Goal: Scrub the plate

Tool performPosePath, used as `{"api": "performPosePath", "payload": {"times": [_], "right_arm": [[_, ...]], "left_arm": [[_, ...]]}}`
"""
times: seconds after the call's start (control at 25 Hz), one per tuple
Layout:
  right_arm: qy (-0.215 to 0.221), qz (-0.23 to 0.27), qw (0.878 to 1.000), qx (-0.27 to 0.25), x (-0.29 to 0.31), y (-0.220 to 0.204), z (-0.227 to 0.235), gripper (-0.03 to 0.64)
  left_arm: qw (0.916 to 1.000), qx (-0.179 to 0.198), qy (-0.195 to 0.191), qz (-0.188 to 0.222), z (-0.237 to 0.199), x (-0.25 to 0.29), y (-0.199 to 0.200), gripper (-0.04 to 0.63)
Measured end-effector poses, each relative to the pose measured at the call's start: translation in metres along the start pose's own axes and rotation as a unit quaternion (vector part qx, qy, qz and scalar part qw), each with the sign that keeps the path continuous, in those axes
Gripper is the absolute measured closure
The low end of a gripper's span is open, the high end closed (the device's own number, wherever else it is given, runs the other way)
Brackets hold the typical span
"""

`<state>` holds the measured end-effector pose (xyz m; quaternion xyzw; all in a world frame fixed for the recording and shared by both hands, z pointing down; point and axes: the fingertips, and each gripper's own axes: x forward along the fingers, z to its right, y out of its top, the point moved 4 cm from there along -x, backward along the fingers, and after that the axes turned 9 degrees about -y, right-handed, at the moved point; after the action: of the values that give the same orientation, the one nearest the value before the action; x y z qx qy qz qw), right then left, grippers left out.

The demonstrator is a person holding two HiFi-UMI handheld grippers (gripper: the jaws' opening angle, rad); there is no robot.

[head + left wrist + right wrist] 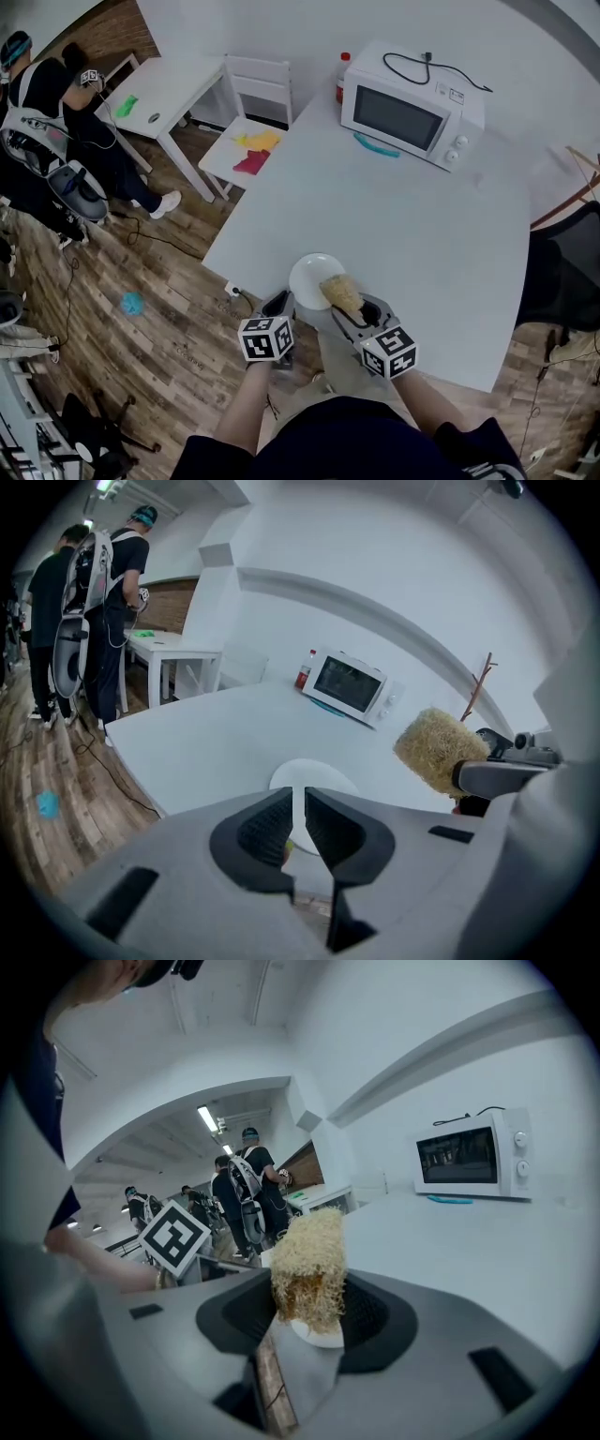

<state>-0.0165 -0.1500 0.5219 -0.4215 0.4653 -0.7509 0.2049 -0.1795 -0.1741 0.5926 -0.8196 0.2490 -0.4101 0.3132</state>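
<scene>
Two risks show in the head view. The white plate [314, 278] lies flat at the near edge of the counter [412, 216], unheld, so a hard stroke could slide it off. The scrubber [342, 293], clamped in the right hand-held gripper [361, 316], reaches only over the plate's right rim. Being round, the plate has no long axis; it faces up.

Left gripper view: the left hand-held gripper [300, 803] has its jaws closed on nothing, with the plate just beyond them.

Right gripper view: the jaws grip the scrubber, whose long axis stands out along them, with the plate below its tip.
</scene>
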Motion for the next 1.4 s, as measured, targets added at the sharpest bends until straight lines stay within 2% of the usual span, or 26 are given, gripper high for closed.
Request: {"api": "performPosePath", "payload": {"times": [0.04, 0.08, 0.12, 0.16, 0.64, 0.8, 1.16, 1.4], "right_arm": [[-0.001, -0.003, 1.0, 0.002, 0.003, -0.001, 0.002, 0.437], [-0.002, -0.006, 1.0, 0.005, 0.006, -0.002, 0.004, 0.437], [-0.003, -0.009, 1.0, 0.008, 0.008, -0.004, 0.006, 0.437], [-0.004, -0.011, 1.0, 0.011, 0.01, -0.005, 0.008, 0.437], [-0.009, -0.032, 0.999, 0.022, 0.019, -0.016, 0.023, 0.437], [-0.009, -0.034, 0.999, 0.022, 0.019, -0.018, 0.023, 0.437], [-0.011, -0.034, 0.999, 0.013, 0.019, -0.02, 0.024, 0.437], [-0.014, -0.043, 0.999, -0.025, 0.033, -0.025, 0.031, 0.437]], "left_arm": [[1.0, -0.008, -0.002, -0.003, -0.004, 0.005, 0.0, 0.572], [0.9998, -0.016, -0.005, -0.008, -0.008, 0.01, 0.0, 0.542], [0.9996, -0.023, -0.009, -0.012, -0.012, 0.016, 0.0, 0.47], [0.9994, -0.028, -0.012, -0.017, -0.015, 0.021, 0.0, 0.457], [0.9955, -0.051, -0.015, -0.079, -0.034, 0.058, -0.005, 0.46], [0.9935, -0.053, -0.012, -0.1, -0.037, 0.062, -0.007, 0.508], [0.9953, -0.034, -0.003, -0.09, -0.034, 0.059, -0.007, 0.512], [0.997, -0.022, -0.007, -0.073, -0.022, 0.047, -0.004, 0.526]]}}
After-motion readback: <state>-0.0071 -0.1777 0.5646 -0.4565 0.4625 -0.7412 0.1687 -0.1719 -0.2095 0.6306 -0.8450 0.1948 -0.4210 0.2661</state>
